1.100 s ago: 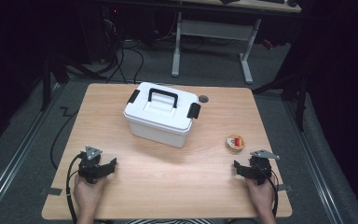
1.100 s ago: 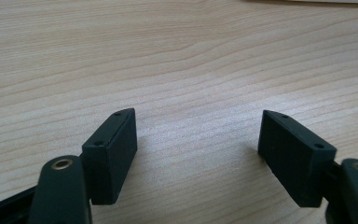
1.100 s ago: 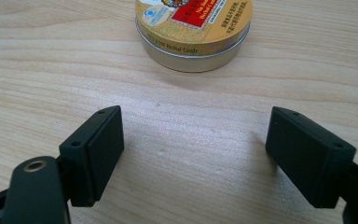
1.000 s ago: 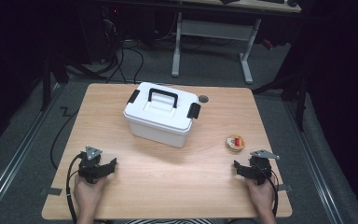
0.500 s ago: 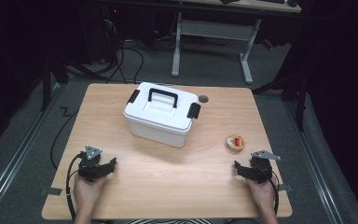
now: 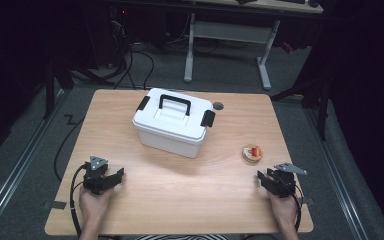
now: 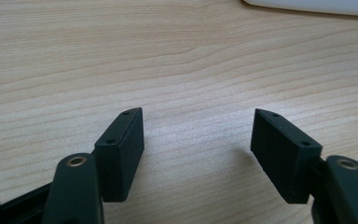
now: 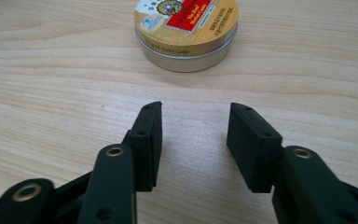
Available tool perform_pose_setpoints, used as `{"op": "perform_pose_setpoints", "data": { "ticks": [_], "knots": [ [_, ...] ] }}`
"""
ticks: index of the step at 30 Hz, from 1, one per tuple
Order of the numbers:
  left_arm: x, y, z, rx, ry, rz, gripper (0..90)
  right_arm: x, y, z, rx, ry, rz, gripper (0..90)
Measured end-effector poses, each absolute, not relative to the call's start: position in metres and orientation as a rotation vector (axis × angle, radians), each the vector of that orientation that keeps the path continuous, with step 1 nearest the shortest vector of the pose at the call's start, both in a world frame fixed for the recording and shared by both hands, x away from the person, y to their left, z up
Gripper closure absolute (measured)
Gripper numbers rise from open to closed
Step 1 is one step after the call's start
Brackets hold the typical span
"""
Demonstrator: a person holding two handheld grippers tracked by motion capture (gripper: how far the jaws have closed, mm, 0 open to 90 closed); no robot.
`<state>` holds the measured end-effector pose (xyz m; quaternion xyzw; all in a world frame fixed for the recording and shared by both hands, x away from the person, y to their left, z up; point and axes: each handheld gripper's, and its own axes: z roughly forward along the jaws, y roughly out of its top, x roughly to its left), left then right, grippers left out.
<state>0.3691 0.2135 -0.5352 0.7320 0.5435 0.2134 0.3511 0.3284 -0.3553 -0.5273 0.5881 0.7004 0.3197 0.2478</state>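
Two grippers rest at the near edge of the table, one at each corner. The left gripper has its fingers spread wide over bare wood, just eased a little inward, with nothing between them. The right gripper has fingers that have just been closing to about half their spread, also with nothing between them and not pressed together. Just beyond the right gripper lies a small round tin, gold-rimmed, its lid carrying a red and yellow label with small print too fine to read; the lid is on, so its contents are hidden. Open wood stretches between the two grippers and across the middle. Farther back, near the table's centre, stands a white lidded box with a black handle and black side clasps, shut, well clear of every edge. A small dark hole sits by the far edge behind it.
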Motion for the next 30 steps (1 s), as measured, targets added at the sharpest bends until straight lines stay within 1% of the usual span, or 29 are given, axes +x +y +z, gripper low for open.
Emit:
{"op": "perform_pose_setpoints", "data": {
  "ticks": [2,3,4,5,6,10,11,12,14,15,16,17,19,23,24,25,26,28,29,30],
  "knots": [
    [0.371,0.213,-0.534,1.912,1.399,0.549,36.8,0.327,-0.356,-0.525,1.596,1.91,0.887,57.3],
    [0.373,0.214,-0.533,1.917,1.377,0.54,38.9,0.327,-0.355,-0.524,1.59,1.91,0.897,57.7],
    [0.373,0.214,-0.533,1.917,1.377,0.54,43.2,0.327,-0.355,-0.524,1.59,1.91,0.897,57.7],
    [0.374,0.214,-0.532,1.909,1.363,0.53,43.2,0.326,-0.355,-0.523,1.582,1.909,0.904,58.4],
    [0.377,0.214,-0.53,1.911,1.356,0.518,45.0,0.326,-0.352,-0.52,1.556,1.915,0.914,60.4],
    [0.383,0.214,-0.526,1.899,1.364,0.489,45.1,0.327,-0.346,-0.517,1.524,1.944,0.931,63.8],
    [0.386,0.215,-0.525,1.891,1.368,0.475,45.1,0.329,-0.342,-0.516,1.507,1.963,0.944,67.4],
    [0.391,0.214,-0.522,1.898,1.369,0.465,45.4,0.33,-0.339,-0.516,1.502,1.977,0.95,68.9],
    [0.394,0.213,-0.52,1.909,1.368,0.467,45.8,0.332,-0.337,-0.515,1.494,1.988,0.955,69.9],
    [0.398,0.213,-0.517,1.915,1.368,0.465,45.7,0.335,-0.33,-0.514,1.471,2.014,0.956,72.4],
    [0.401,0.213,-0.515,1.917,1.366,0.458,45.7,0.335,-0.33,-0.514,1.471,2.014,0.956,72.4],
    [0.404,0.213,-0.513,1.914,1.362,0.458,46.4,0.338,-0.324,-0.512,1.45,2.03,0.963,74.7],
    [0.411,0.212,-0.507,1.915,1.356,0.461,46.7,0.34,-0.321,-0.511,1.44,2.039,0.964,75.2],
    [0.423,0.21,-0.497,1.914,1.349,0.461,49.2,0.349,-0.307,-0.507,1.392,2.068,0.978,78.8],
    [0.427,0.209,-0.495,1.919,1.351,0.458,49.3,0.351,-0.304,-0.506,1.385,2.079,0.981,81.1],
    [0.43,0.208,-0.493,1.924,1.35,0.462,50.2,0.357,-0.298,-0.505,1.369,2.107,0.994,87.5],
    [0.435,0.208,-0.492,1.909,1.351,0.447,51.7,0.36,-0.295,-0.504,1.366,2.12,1.005,88.6],
    [0.439,0.207,-0.491,1.912,1.355,0.436,52.0,0.363,-0.292,-0.503,1.361,2.13,1.009,90.0],
    [0.443,0.207,-0.49,1.913,1.353,0.435,55.2,0.37,-0.285,-0.501,1.343,2.149,1.023,90.0],
    [0.449,0.205,-0.488,1.921,1.356,0.43,56.1,0.373,-0.281,-0.501,1.339,2.153,1.025,90.0]
  ]
}}
